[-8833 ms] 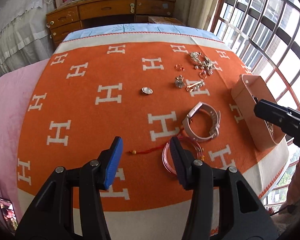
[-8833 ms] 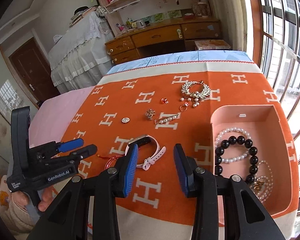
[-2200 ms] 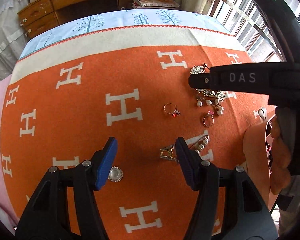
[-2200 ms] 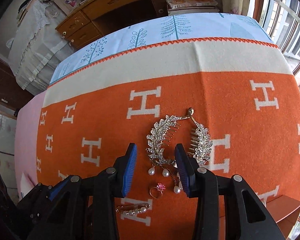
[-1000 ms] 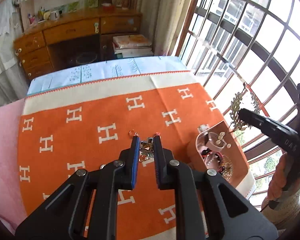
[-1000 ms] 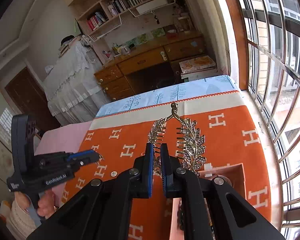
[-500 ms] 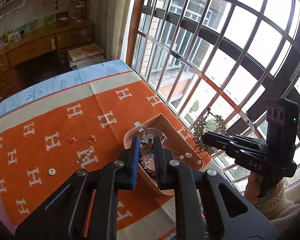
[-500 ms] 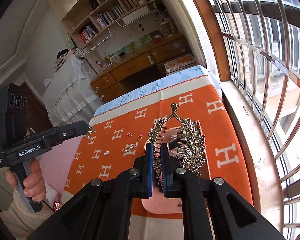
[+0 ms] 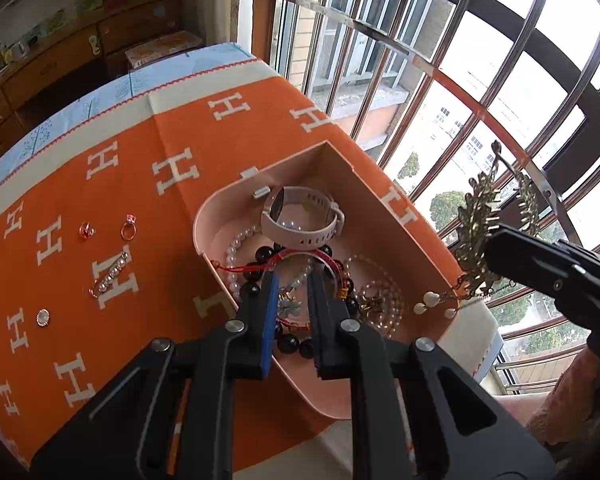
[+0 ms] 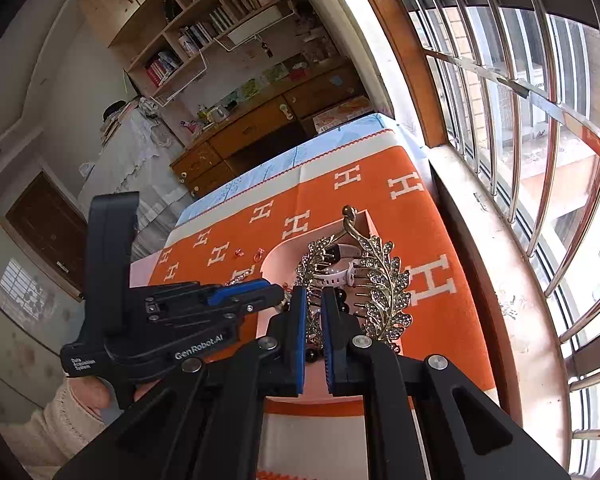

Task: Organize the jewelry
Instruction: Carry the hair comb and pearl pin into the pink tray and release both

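On the blanket we see the box at the window side, with the watch at its far end and bead bracelets nearer us. Left of the box lie two rings, a pearl pin and a round brooch. We find the leaf hair comb held above the box's right edge.

I see the pink box on the orange blanket holding a pink watch, pearl strands and black beads. A small crystal brooch hangs over it, as does the leaf-shaped rhinestone hair comb. Two rings, a pearl pin and a round button lie on the blanket.
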Tool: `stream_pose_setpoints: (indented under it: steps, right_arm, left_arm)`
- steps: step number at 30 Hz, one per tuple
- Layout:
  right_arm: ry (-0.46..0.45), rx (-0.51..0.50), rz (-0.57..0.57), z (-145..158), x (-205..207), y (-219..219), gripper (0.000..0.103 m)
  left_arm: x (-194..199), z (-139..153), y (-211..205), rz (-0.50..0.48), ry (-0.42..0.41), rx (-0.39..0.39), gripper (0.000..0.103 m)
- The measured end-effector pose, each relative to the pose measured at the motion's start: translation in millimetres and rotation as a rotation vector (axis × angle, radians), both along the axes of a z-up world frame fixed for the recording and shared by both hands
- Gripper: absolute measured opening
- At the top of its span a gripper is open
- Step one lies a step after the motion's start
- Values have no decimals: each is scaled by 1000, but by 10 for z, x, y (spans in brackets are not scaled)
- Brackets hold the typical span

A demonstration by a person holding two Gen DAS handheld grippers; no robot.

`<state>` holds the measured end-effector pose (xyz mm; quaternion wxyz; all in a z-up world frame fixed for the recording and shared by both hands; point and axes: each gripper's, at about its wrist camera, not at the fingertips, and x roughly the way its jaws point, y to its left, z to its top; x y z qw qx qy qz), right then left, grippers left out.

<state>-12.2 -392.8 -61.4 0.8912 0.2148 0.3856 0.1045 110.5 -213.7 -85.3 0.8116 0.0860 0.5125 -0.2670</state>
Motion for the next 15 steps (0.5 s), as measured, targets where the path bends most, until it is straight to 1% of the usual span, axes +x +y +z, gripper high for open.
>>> stream_pose_setpoints:
  steps: [1, 3, 5, 6, 7, 8, 10, 15]
  right_arm:
    - [2, -3, 4, 28, 111, 65, 7]
    - [-1, -7, 11, 41, 164, 113, 7]
    - [-2, -3, 23, 51, 219, 145, 7]
    - [-1, -1, 31, 52, 238, 168, 7]
    - [-1, -1, 40, 52, 263, 195, 7]
    - [1, -3, 49, 43, 284, 221, 7]
    - [8, -7, 78, 24, 352, 305, 7]
    - [49, -34, 154, -132, 522, 591, 7]
  left_arm:
    - [-1, -39, 27, 6, 18, -9, 15]
    - [0, -79, 102, 31, 40, -16, 22]
    - [-30, -59, 189, 31, 54, -58, 24]
    - [-58, -42, 242, 45, 50, -58, 27]
    - [-80, -25, 297, 66, 36, -45, 37]
    - [-112, -1, 359, 83, 12, -41, 44]
    - [-163, 63, 478, 101, -20, -47, 47]
    - [-233, 137, 788, 154, -44, -60, 48]
